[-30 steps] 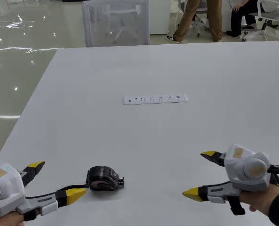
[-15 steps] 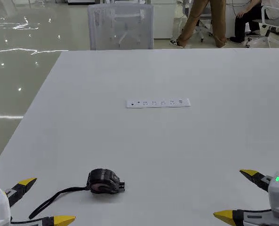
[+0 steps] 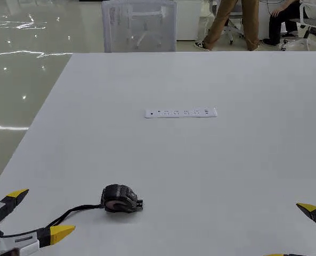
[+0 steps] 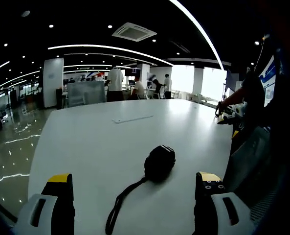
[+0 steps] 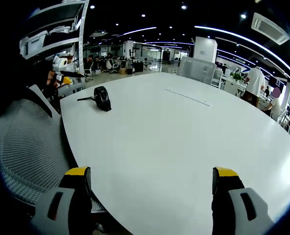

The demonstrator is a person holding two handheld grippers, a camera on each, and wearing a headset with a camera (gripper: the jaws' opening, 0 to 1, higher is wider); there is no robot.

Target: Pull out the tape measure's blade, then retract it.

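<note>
The black tape measure (image 3: 120, 199) lies on the white desk (image 3: 211, 160) near its front left corner, apart from both tongs, and its dark strap (image 3: 67, 214) trails off across the desk toward the left tongs (image 3: 39, 212). In the left gripper view those tongs stand spread wide and hold nothing, with the tape measure lying ahead between the two yellow tips. The right tongs (image 5: 151, 172) are also spread wide and hold nothing, well apart from the tape measure at the desk's near right, and a white power strip (image 3: 181, 112) lies farther back near the middle of the desk.
</note>
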